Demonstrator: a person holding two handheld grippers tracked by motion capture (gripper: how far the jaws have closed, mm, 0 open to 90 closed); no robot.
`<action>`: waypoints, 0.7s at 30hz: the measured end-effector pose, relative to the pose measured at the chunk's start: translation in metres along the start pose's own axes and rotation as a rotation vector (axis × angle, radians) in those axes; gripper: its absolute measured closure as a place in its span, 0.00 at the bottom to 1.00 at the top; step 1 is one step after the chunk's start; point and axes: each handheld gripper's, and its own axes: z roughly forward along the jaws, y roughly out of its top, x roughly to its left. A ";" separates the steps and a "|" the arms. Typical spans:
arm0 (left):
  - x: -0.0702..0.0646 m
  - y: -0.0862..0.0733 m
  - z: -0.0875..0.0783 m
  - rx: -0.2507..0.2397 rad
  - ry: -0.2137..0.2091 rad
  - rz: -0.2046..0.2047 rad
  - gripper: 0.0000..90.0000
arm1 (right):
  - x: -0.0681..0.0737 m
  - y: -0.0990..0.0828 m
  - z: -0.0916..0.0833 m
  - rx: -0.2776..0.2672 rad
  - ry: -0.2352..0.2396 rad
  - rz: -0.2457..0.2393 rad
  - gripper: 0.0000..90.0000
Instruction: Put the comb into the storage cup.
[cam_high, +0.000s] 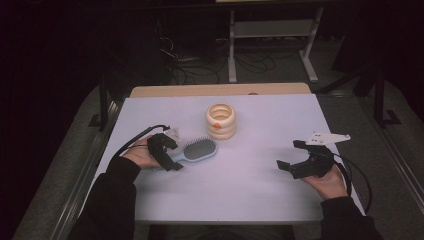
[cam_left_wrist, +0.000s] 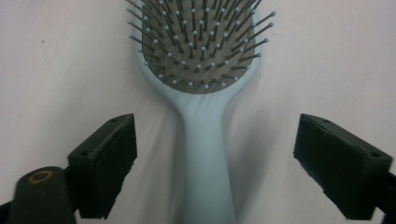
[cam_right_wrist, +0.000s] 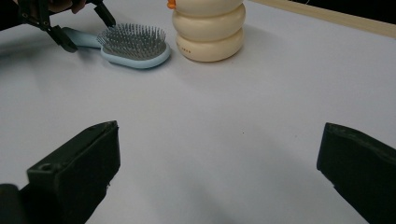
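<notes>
A light blue hairbrush lies bristles up on the white table, left of centre. In the left gripper view its handle runs between the two black jaws with a gap on each side. My left gripper is open around that handle and rests low over the table. Behind the brush stands a cream ringed container with an orange spot. My right gripper is open at the right with nothing between its jaws. The right gripper view looks toward the hairbrush and the container.
A white sheet covers the table, with a wooden strip at the far edge. Beyond it are floor cables and a metal frame. Bare sheet lies between the two grippers.
</notes>
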 end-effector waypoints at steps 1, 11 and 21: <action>0.001 0.000 -0.001 -0.001 -0.006 0.000 0.18 | 0.000 0.000 0.000 0.000 0.000 0.000 0.00; 0.006 -0.003 0.001 0.006 -0.049 -0.023 0.41 | 0.000 0.000 0.000 0.000 0.001 0.001 0.00; 0.004 0.001 0.006 0.026 -0.023 0.007 0.61 | 0.000 0.000 0.000 0.000 0.001 0.002 0.00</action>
